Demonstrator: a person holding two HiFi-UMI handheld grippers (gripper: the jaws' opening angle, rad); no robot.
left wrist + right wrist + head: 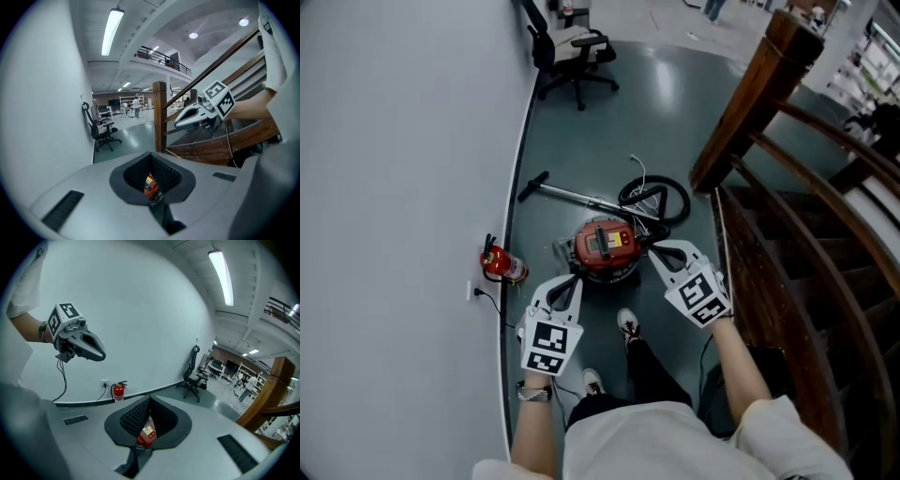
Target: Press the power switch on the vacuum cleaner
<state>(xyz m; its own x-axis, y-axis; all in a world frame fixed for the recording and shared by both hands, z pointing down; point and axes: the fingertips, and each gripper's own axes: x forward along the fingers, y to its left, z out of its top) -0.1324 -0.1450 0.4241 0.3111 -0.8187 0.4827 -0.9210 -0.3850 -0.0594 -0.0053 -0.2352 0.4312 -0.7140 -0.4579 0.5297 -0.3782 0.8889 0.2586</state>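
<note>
On the floor, between its wall edge and the stairs (787, 253), sits the vacuum (606, 248). Left gripper (568, 286) and right gripper (664, 251) hang well above it, both pressed together and empty; closed tips would suit poking the switch.

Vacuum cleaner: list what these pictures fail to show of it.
- Power switch: in the head view it is too small to pick out on top of the vacuum cleaner.
- Body: each gripper view shows only a red sliver through the jaw gap. The left gripper and right gripper hide the rest with their own bodies.
</note>
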